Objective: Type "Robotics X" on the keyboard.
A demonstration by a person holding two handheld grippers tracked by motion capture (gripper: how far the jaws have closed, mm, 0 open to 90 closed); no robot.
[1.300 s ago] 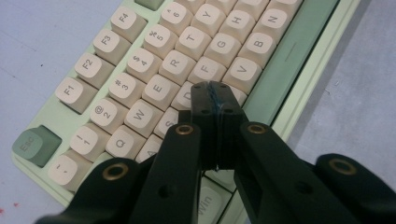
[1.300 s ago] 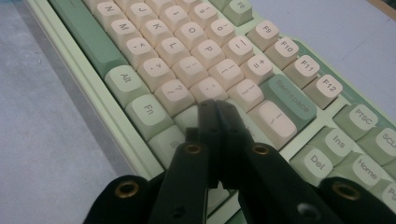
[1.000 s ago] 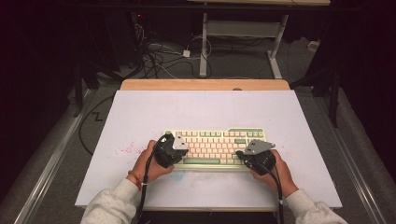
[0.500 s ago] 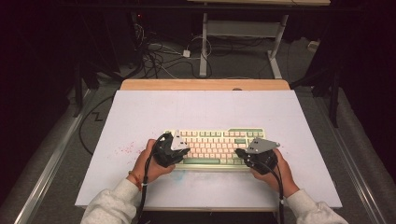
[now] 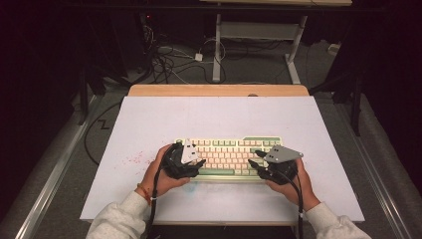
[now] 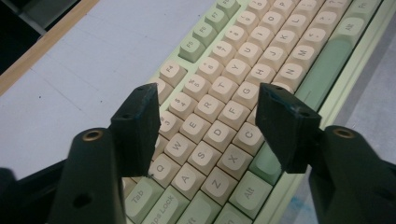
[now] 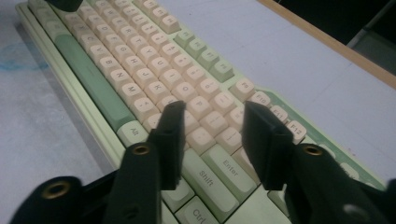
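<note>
We have the keyboard (image 5: 229,157) lying near the front edge of the white table (image 5: 149,124), roughly at six o'clock from the table's middle, long side across. Our left gripper (image 5: 199,167) sits over its left end with jaws spread, nothing between the pads; they have just been opening, and in the left gripper view they straddle the letter rows around the D key (image 6: 217,131) without pressing on it. Our right gripper (image 5: 254,159) hovers at the right end (toward three o'clock along the board), its jaws also parted and just been opening, empty, above the keys beside Enter (image 7: 229,167). We judge the step in hand to be working the keys with the jaw tips. To do it well, we should come down with one tip square on a single keycap, keep the other clear of its neighbours, and press gently so the board does not slide.
</note>
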